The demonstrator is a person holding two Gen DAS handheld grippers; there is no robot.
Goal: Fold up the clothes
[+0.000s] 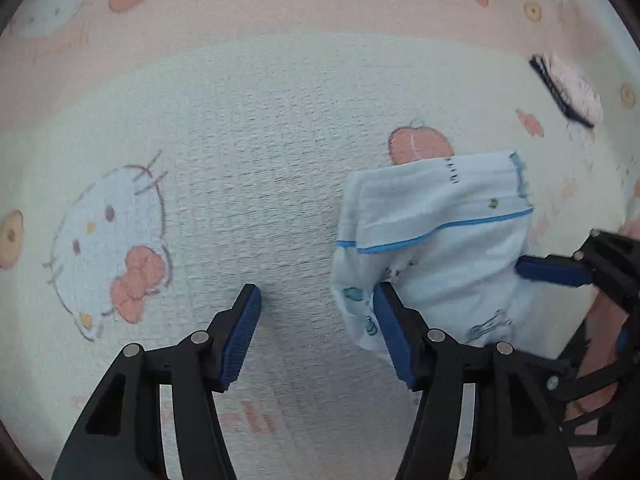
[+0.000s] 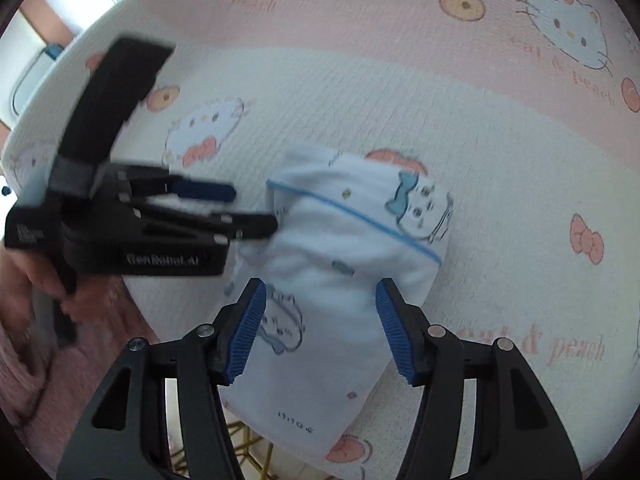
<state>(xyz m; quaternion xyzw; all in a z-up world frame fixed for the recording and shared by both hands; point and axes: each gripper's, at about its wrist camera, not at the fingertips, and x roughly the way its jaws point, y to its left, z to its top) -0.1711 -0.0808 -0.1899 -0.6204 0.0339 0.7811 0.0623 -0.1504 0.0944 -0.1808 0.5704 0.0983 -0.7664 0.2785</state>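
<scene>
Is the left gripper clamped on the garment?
No: in the left wrist view the left gripper is open, and the garment lies to the right of its fingers, not between them.

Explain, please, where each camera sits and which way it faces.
Left wrist: on the left hand-held gripper, looking down along its open fingers at the printed bed cover; the right hand-held gripper enters at the right edge.
Right wrist: on the right hand-held gripper, open over the folded white garment; the left hand-held gripper and a hand show at left.
Shared: garment, cover, both grippers.
</scene>
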